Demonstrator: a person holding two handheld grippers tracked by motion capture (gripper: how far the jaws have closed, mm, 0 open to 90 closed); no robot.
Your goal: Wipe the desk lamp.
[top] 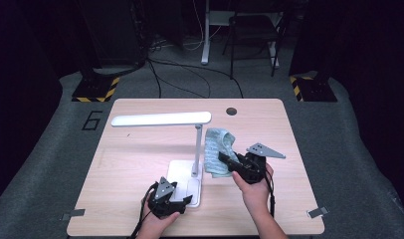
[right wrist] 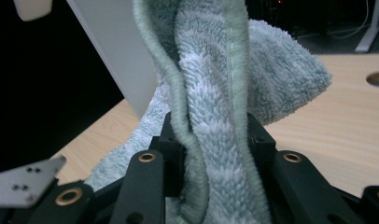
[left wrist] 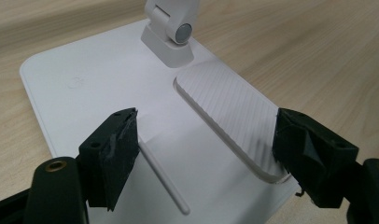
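high view looks down; gripper views sit close, sharing the lamp (top: 190, 149).

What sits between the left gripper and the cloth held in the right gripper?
In the high view, the lamp's upright post stands between the left gripper and the cloth.

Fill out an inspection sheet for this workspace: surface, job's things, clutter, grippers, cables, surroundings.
Surface: light wooden table with a round hole near the far edge.
Job's things: pale green towel lifted beside the white desk lamp; the lamp's base lies flat on the table.
Clutter: nothing seen.
Grippers: right gripper shut on the towel, the cloth bunched between its jaws; left gripper open, jaws either side of the lamp's base, whether the pads touch it is unclear.
Cables: one trails from each gripper toward the near edge; several cross the floor beyond the table.
Surroundings: dark room, grey floor, chair, two stands with yellow-black striped bases.
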